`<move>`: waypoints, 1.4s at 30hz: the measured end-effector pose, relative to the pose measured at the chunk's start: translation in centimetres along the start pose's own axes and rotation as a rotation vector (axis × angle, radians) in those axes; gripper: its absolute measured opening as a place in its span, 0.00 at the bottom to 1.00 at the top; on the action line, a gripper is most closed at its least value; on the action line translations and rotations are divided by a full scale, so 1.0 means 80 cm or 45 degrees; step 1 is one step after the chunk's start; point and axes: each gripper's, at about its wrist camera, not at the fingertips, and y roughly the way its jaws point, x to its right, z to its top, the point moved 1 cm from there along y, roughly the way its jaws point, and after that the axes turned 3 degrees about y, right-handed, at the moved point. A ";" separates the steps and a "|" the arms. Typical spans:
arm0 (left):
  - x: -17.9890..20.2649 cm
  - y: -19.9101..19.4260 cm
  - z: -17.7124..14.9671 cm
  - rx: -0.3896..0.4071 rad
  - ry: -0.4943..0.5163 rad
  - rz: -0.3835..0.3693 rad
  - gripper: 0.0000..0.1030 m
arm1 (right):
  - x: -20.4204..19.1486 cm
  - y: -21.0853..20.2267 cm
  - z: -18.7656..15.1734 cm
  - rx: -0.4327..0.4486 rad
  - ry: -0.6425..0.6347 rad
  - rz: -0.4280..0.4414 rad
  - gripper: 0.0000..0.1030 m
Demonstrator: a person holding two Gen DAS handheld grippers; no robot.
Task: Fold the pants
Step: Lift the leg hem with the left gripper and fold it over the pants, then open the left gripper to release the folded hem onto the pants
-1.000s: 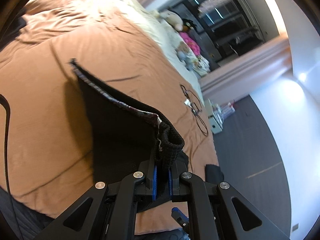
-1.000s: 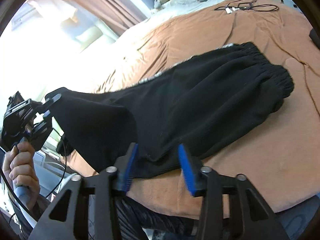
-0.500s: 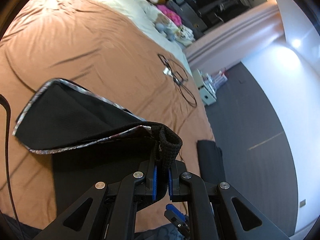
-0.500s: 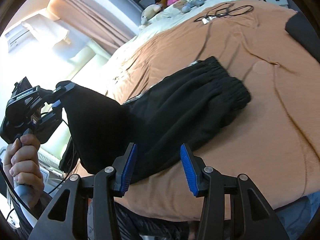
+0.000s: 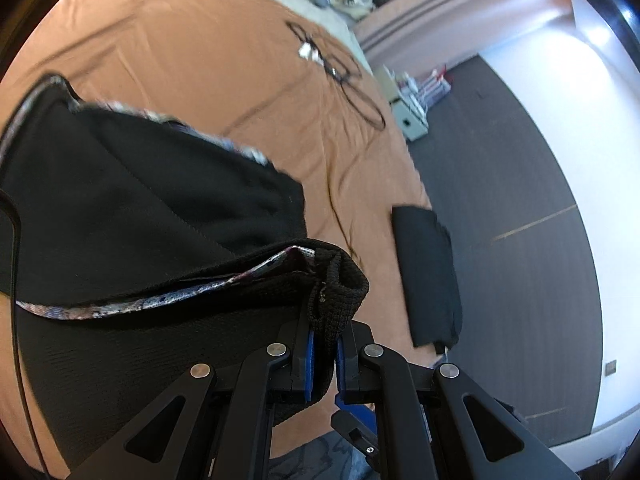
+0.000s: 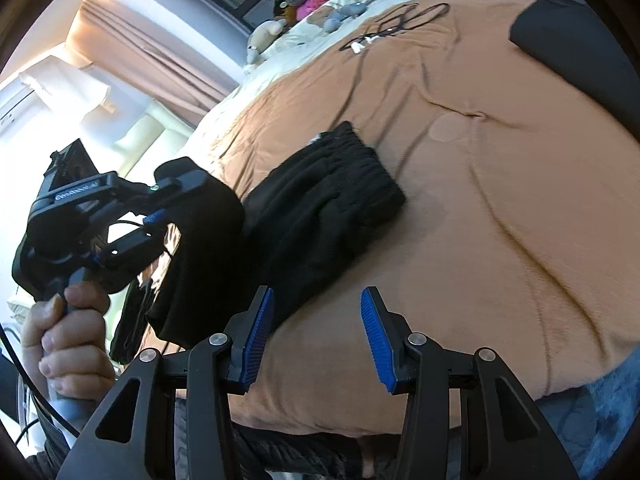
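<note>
Folding in progress: left tongs clamped on ribbed cuff of black pants, carried over waistband. Right tongs open, empty. Next: lower cuff onto waistband, align edges, release.

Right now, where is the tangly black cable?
The black cable lies on the brown bedspread, top centre in the right wrist view, just before the stuffed toys, beyond the black pants.

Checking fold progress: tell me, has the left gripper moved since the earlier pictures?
Yes. The left gripper has carried the black pants leg toward their elastic waistband, across the brown bedspread.
</note>
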 end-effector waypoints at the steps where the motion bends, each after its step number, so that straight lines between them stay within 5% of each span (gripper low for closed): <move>1: 0.001 0.009 -0.003 -0.022 0.002 -0.002 0.08 | 0.001 -0.003 -0.002 0.001 0.007 -0.006 0.42; 5: 0.001 0.034 -0.016 -0.084 -0.005 0.002 0.15 | 0.005 -0.010 -0.003 -0.002 0.020 -0.005 0.42; 9: -0.012 0.029 -0.022 -0.099 -0.025 -0.043 0.67 | 0.003 -0.006 -0.003 -0.011 0.007 0.004 0.42; 11: -0.018 0.016 -0.023 -0.075 -0.026 -0.027 0.73 | 0.005 0.000 0.001 -0.024 0.007 0.015 0.42; 20: -0.101 -0.050 -0.018 0.041 -0.151 0.093 0.87 | -0.009 0.031 0.005 -0.065 -0.043 -0.030 0.42; 30: -0.189 -0.102 -0.024 0.119 -0.287 0.194 0.92 | -0.024 0.047 0.015 -0.060 -0.082 -0.033 0.42; 42: -0.237 -0.098 -0.020 0.157 -0.378 0.224 0.92 | -0.030 0.063 0.019 -0.057 -0.107 -0.076 0.42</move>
